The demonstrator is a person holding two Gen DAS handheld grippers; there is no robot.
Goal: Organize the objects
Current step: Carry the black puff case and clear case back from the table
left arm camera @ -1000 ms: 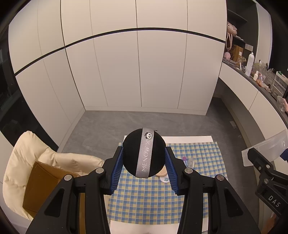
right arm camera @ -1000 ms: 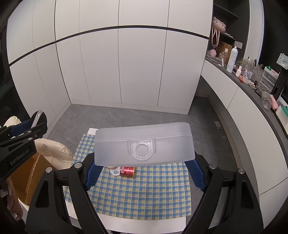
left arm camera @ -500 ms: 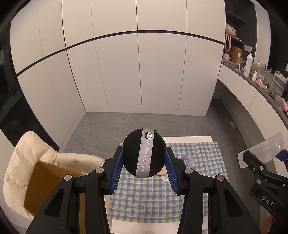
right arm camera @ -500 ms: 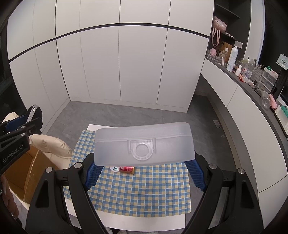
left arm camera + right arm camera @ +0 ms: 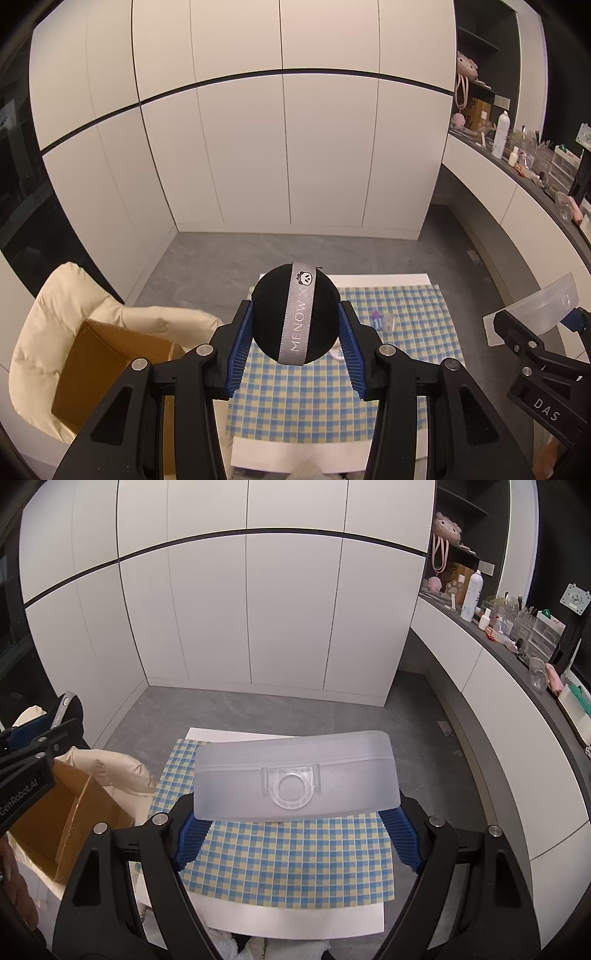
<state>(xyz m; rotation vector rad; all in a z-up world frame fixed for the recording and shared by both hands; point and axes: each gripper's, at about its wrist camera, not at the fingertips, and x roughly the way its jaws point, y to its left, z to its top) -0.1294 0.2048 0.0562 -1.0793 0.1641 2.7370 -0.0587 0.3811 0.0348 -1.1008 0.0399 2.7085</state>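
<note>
My left gripper (image 5: 295,325) is shut on a black round puff (image 5: 269,317) with a grey ribbon band, held in the air above the near left part of the checked cloth (image 5: 325,402). My right gripper (image 5: 295,823) is shut on a frosted clear plastic box (image 5: 295,775) with a ring latch, gripped by its two short ends above the cloth (image 5: 288,860). The right gripper and its box (image 5: 539,314) show at the right edge of the left wrist view. Small items (image 5: 384,323) lie on the cloth beyond the puff.
A small white table (image 5: 295,915) carries the checked cloth. Left of it a cream cushioned chair (image 5: 51,325) holds an open cardboard box (image 5: 96,373). White cupboards line the far wall; a cluttered dark counter (image 5: 517,650) runs along the right. Grey floor lies beyond the table.
Both grippers have drifted back and leftward with their loads; the table looks smaller and farther right in the left view, and the red item under the plastic box is now hidden.
</note>
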